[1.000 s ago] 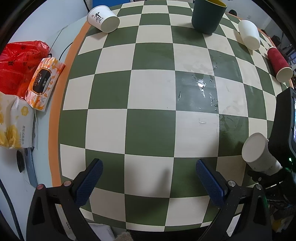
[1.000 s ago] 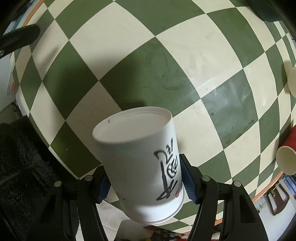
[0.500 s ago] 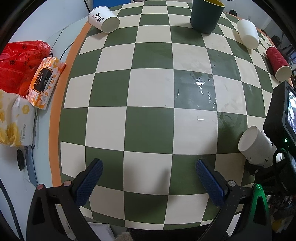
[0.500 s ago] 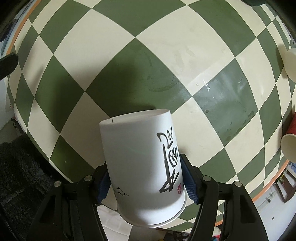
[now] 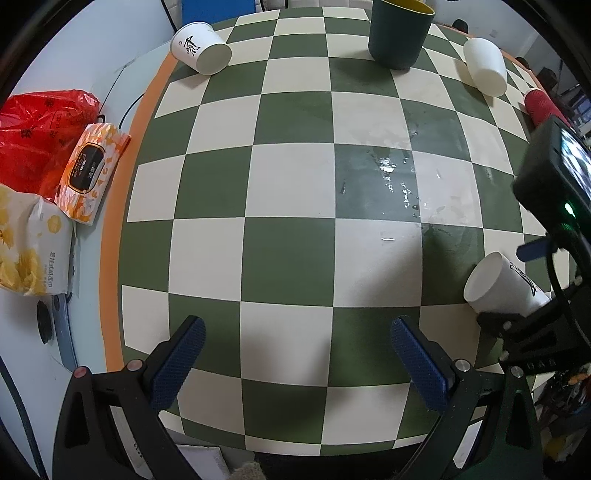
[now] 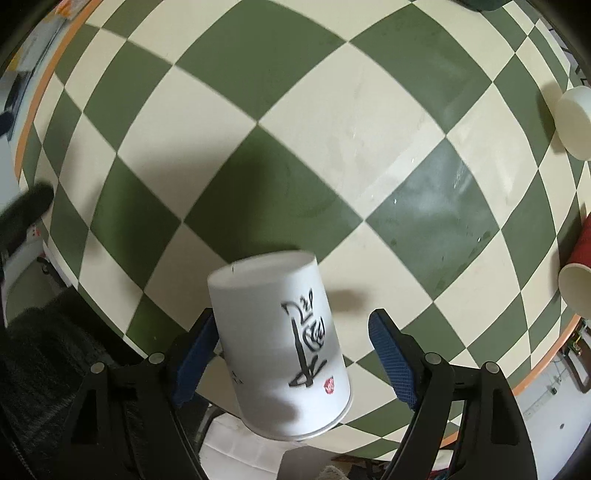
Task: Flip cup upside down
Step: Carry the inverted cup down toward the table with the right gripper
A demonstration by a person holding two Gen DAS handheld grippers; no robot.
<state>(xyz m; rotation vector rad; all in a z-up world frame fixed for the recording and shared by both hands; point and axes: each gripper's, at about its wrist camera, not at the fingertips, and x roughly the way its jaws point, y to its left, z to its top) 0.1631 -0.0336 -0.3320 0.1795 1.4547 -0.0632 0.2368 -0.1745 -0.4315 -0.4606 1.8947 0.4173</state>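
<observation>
A white paper cup [image 6: 284, 343] with black calligraphy stands between the pads of my right gripper [image 6: 291, 354], its closed base pointing away from me. The jaws are open now: the right pad [image 6: 391, 354] stands clear of the cup wall, the left pad [image 6: 195, 350] is close to it. The cup looks blurred. In the left wrist view the same cup [image 5: 498, 284] sits at the table's right edge. My left gripper [image 5: 295, 354] is open and empty above the checkered cloth [image 5: 288, 240].
A dark green cup [image 5: 399, 33] stands at the back. White cups [image 5: 201, 48] [image 5: 484, 66] and a red cup [image 5: 539, 107] lie on their sides. Water drops [image 5: 391, 177] wet the middle. Tissue packs [image 5: 92, 173] and a red bag [image 5: 33, 136] lie left.
My right gripper has opened off the white cup; its right pad has drawn away from the wall. The right gripper has shifted further over the table. The left gripper has barely moved.
</observation>
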